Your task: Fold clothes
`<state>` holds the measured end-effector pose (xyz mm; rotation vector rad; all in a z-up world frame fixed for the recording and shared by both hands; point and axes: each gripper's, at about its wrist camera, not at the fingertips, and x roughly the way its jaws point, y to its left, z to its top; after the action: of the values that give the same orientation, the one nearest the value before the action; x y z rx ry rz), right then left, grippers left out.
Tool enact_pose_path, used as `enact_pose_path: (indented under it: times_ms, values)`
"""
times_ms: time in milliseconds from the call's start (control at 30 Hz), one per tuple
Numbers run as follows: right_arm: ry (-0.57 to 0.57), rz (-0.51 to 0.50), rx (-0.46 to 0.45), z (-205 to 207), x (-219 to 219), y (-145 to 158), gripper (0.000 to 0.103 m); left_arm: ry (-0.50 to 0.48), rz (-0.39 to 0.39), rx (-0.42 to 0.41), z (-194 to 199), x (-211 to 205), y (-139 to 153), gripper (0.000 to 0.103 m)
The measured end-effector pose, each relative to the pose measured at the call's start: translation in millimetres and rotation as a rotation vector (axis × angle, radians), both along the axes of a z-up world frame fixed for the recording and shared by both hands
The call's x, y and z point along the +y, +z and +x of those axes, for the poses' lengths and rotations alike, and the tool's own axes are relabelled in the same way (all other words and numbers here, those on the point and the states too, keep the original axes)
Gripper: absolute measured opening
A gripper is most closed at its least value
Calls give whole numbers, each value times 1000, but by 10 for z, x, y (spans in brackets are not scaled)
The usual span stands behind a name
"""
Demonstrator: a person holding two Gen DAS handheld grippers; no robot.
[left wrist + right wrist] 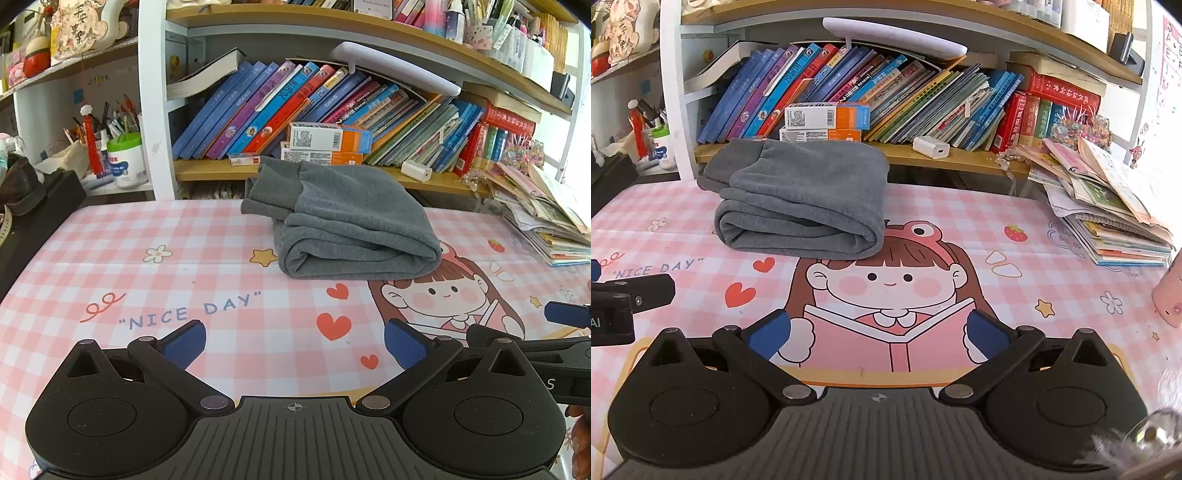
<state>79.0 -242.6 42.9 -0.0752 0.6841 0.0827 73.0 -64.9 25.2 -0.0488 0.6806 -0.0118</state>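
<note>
Grey garment folded on checked mat, both jaws spread

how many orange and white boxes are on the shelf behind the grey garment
2, stacked: the upper box on the lower box, right behind the folded grey garment. More may be hidden behind it.

left wrist: low over desk, faces shelves | right wrist: same, just beside | shared: folded grey garment

The pink checked desk mat bears the blue words "NICE DAY" near its front left corner.
</note>
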Motion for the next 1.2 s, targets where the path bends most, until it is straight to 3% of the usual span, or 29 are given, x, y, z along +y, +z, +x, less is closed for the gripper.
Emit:
enact_pose_path:
  times_ms: [1200]
  values:
    - [2,-1,20,19,7,-32,103,-16,-36,-16,-34,16,-10,103]
